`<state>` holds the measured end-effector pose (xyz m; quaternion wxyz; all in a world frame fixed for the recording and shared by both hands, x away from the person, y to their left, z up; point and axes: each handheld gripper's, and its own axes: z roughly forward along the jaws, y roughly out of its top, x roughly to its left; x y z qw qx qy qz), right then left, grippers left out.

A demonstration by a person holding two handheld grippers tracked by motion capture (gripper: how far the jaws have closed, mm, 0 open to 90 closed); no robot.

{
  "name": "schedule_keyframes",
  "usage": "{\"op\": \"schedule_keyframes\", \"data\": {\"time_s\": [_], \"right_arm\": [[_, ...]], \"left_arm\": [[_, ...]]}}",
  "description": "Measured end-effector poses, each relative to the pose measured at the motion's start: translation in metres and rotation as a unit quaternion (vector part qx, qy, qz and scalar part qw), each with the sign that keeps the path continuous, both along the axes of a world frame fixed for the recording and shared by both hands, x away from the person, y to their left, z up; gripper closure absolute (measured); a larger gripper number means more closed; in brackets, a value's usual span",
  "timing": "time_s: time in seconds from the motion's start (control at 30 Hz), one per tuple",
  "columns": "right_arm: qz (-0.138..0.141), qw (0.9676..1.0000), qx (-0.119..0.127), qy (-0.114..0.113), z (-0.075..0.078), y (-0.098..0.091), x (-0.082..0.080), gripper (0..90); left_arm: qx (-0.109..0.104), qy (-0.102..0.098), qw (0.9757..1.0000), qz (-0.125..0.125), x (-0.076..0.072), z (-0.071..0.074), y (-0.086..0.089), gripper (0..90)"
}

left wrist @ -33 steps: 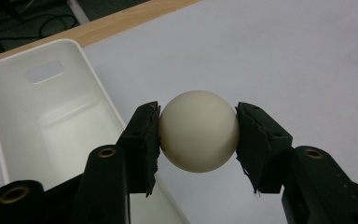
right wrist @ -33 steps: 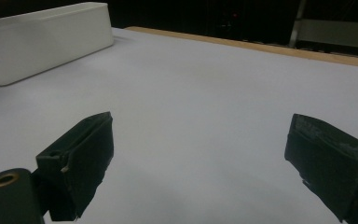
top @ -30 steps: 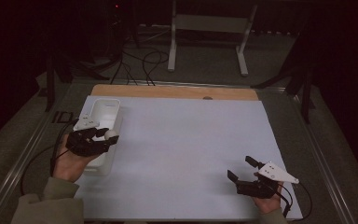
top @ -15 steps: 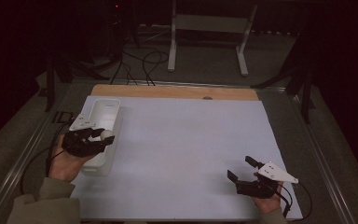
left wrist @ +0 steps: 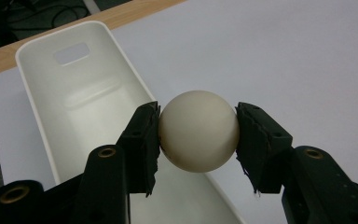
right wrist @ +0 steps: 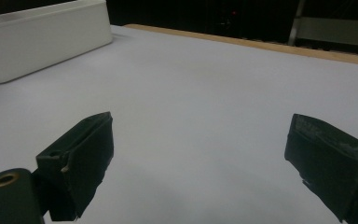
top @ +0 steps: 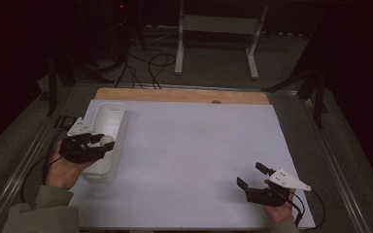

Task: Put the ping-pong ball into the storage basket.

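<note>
High view: the left claw grips a pale ball over the near half of a white bin standing at the desk's left side, while the right claw rests well apart at the near right corner, jaws spread and holding nothing.

Left gripper view: the ball sits squarely between the two black jaws, both pads pressed against its sides, with the open bin running beneath and beyond the claw; the ball appears to hang partly over the bin's right-hand rim rather than centred above its floor.

Right gripper view: the right claw stands wide, bare white desk between its jaws, and the bin lies far off at upper left.

Judged from this, the step in hand is carrying the ball to or from the bin. If it is a drop, the next move calls for shifting the claw slightly inward over the bin's floor, lowering, then parting the jaws so the ball does not bounce off the rim.
</note>
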<state>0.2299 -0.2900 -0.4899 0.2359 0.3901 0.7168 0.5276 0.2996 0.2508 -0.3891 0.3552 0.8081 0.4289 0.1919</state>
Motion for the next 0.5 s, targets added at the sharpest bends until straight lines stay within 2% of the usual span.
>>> {"op": "schedule_keyframes", "data": {"time_s": [0.5], "right_arm": [[0.0,1.0,0.0,-0.001,0.0002,-0.001,0.0,7.7]], "left_arm": [[0.004,-0.004,1.0,-0.005,-0.0024,0.0001,0.0077,51.5]]}}
